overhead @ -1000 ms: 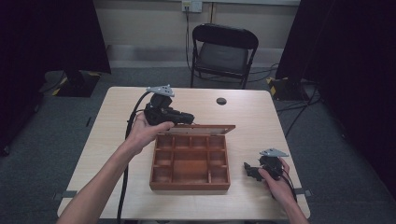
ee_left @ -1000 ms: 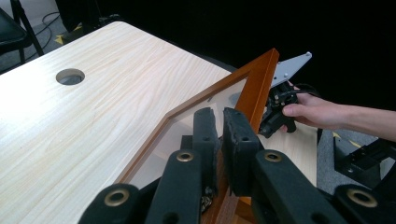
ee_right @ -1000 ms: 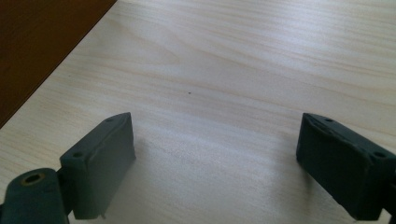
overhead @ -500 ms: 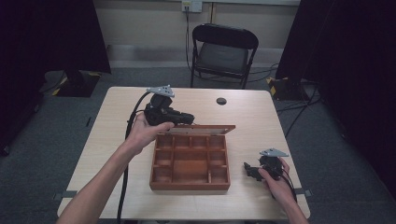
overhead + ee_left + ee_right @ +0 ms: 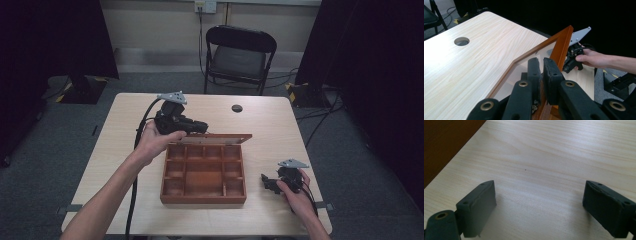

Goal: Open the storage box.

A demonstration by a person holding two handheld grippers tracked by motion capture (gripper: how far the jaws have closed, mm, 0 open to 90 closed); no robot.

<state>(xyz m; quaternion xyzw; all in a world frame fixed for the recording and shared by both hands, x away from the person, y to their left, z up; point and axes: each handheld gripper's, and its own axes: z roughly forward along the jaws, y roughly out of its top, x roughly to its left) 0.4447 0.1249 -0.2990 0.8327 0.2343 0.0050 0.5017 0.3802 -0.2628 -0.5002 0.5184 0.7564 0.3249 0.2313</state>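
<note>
The wooden box (image 5: 203, 175) is sitting at the middle of the table (image 5: 300, 150), its divided compartments lying bare, and its glass-paned lid (image 5: 215, 139) is standing raised along the far edge, seen nearly edge-on from the high view. The left gripper (image 5: 539, 68) is clamping the lid's wooden frame near one corner, its jaws pinched tight on it. By my judgement the lid is being swung on its hinge, and to do that well the hand should be following the hinge's arc rather than pulling straight — letting the frame pivot, not dragging the box across the tabletop — while keeping the pads off the pane. The right gripper (image 5: 539, 205) is resting low over bare table just beside the box's right side, its jaws spread wide with nothing between them; it could be steadying the box wall if the box starts sliding. Farther out, a round cable hole (image 5: 237, 108) is sitting near the table's far edge, and a black folding chair (image 5: 240, 55) is standing beyond it, well apart. The left gripper's trailing cable is the only thing likely to snag.
</note>
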